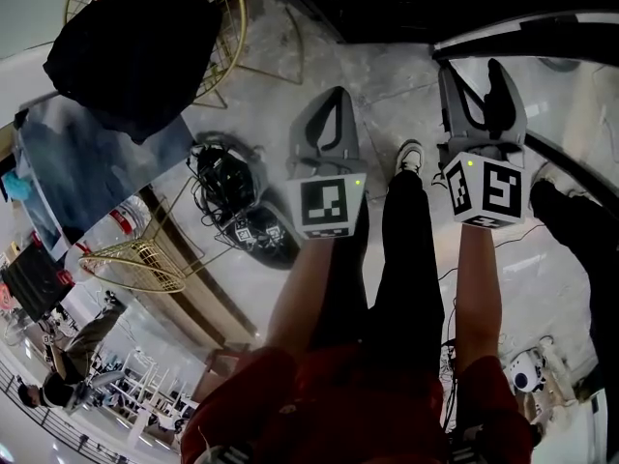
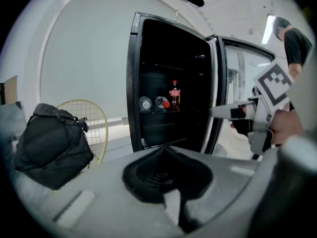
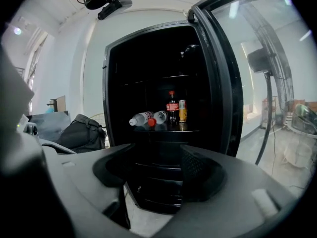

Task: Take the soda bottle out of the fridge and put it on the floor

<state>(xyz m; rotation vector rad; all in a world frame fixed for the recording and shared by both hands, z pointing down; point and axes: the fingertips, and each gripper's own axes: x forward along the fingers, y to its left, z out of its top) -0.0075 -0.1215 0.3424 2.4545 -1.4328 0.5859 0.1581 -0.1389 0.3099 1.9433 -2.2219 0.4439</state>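
The black fridge (image 3: 115,108) stands open ahead of both grippers. On its middle shelf a dark soda bottle (image 3: 172,108) with a red cap stands upright, also visible as the soda bottle (image 2: 174,94) in the left gripper view. My right gripper (image 3: 157,151) is open and empty, well short of the fridge; in the head view this right gripper (image 1: 474,73) shows two separate fingers. My left gripper (image 2: 165,151) is shut on nothing, and in the head view the left gripper (image 1: 336,93) has its tips together. Both are held out above the pale floor (image 1: 280,85).
An orange can (image 3: 182,110) stands beside the soda, and two clear bottles (image 3: 146,118) lie to its left. The glass fridge door (image 3: 225,83) swings open at the right. A black bag (image 1: 135,46) rests on a gold wire chair, with cables (image 1: 227,177) on the floor. Another person (image 2: 294,41) stands beyond the door.
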